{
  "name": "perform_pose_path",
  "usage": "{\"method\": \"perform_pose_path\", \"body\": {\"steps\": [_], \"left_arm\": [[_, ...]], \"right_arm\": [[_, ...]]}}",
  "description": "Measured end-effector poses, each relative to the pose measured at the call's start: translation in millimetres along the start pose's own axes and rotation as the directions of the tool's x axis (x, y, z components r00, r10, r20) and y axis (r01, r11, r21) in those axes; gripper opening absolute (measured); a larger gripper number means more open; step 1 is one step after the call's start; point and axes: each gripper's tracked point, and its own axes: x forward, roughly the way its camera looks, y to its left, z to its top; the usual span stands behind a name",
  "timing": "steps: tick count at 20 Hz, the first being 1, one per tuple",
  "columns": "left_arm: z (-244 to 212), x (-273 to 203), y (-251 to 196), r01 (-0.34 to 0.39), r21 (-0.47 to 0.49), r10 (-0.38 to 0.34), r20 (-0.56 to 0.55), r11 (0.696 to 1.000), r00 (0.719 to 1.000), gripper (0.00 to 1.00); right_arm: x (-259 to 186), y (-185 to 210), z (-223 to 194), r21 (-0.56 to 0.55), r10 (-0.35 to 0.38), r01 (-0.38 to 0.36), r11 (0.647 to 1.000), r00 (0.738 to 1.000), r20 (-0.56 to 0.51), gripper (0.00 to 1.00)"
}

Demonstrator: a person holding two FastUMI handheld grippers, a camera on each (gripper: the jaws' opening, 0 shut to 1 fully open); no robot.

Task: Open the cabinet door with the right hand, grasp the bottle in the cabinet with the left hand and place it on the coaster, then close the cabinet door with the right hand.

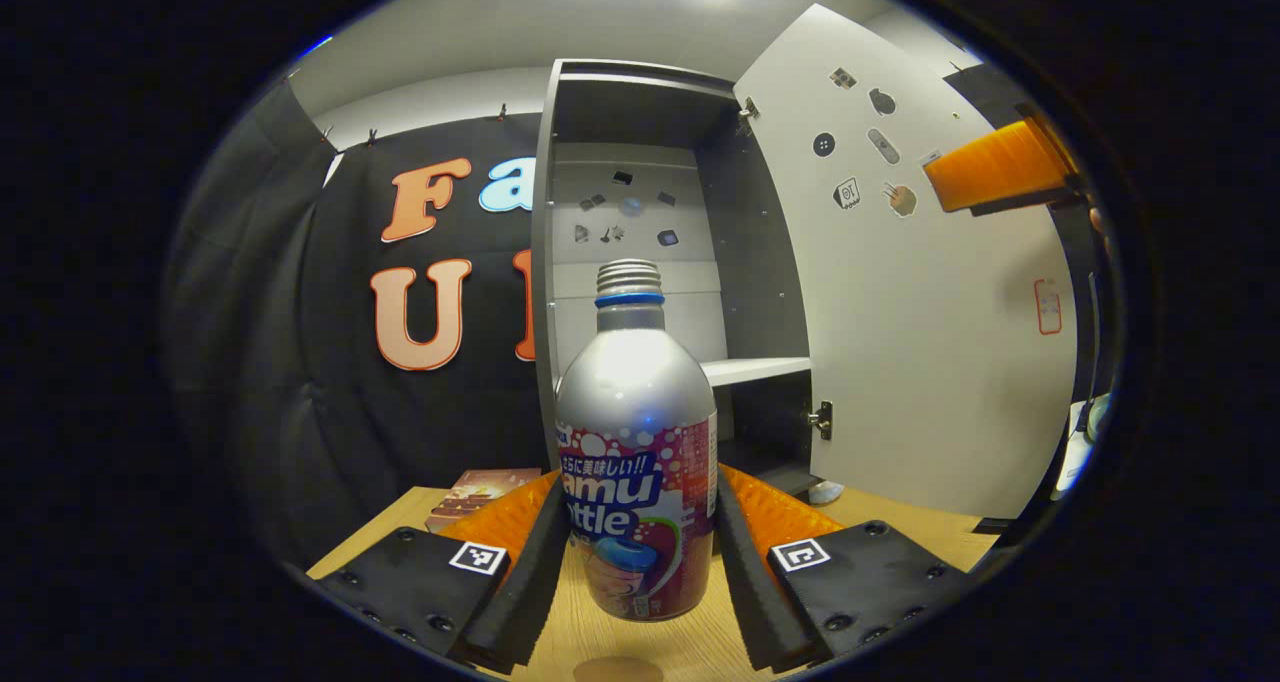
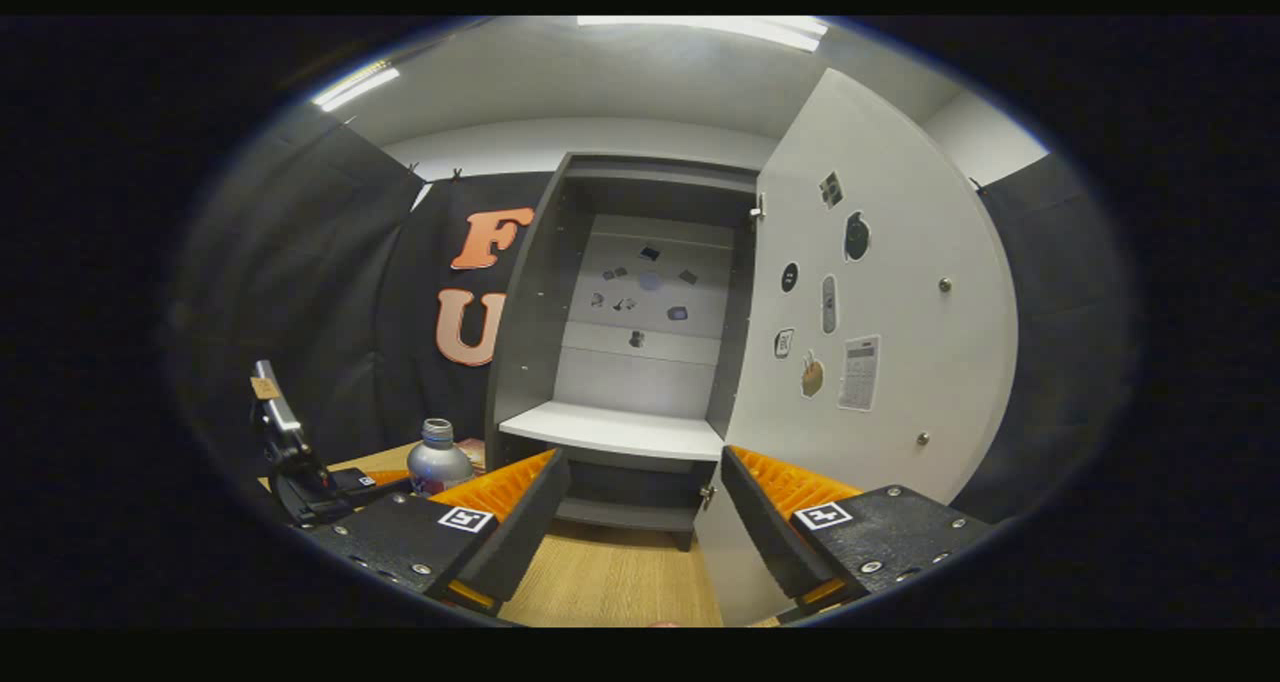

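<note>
Upright between the fingers of the left gripper, the bottle stands with its base down near the wooden table; whether it rests on the wood or hangs just above it I cannot tell. It is a silver bottle with a threaded neck, a blue ring under the thread and a printed label round its lower half. Both inner faces of the left fingers lie against the label's sides, so the jaws are narrowed to the bottle's width and hold it. At the very bottom of the left gripper view a round brownish patch, perhaps the coaster, shows on the table in front of the bottle, apart from its base. Behind the bottle stands the cabinet, dark inside, with a pale shelf and small stickers on its back panel. Its door is swung wide to the right and carries stickers too. In the right gripper view the right gripper faces the cabinet with its jaws spread wide and nothing between them; the lower edge of the door sits close to its right finger. Off to the left of that view the bottle's top rises beside the left gripper.
</note>
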Motion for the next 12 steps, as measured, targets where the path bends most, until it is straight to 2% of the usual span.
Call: {"method": "perform_pose_path", "body": {"steps": [6, 7, 12], "left_arm": [[-84, -19, 17, -0.002, -0.014, 0.001, -0.099, 1.0, 0.995, 0.81], [-98, -22, 18, 0.004, -0.012, -0.005, -0.112, 1.0, 0.994, 0.81], [-153, -19, 24, 0.018, -0.037, -0.024, -0.18, 0.999, 0.983, 0.81]], "right_arm": [[9, 32, -14, 0.007, -0.004, 0.004, 1.0, 0.999, -0.044, 0.96], [11, 39, -20, 0.016, 0.002, -0.001, 1.0, 0.998, -0.06, 0.94], [20, 68, -44, 0.046, 0.026, -0.019, 0.999, 0.988, -0.155, 0.94]]}}
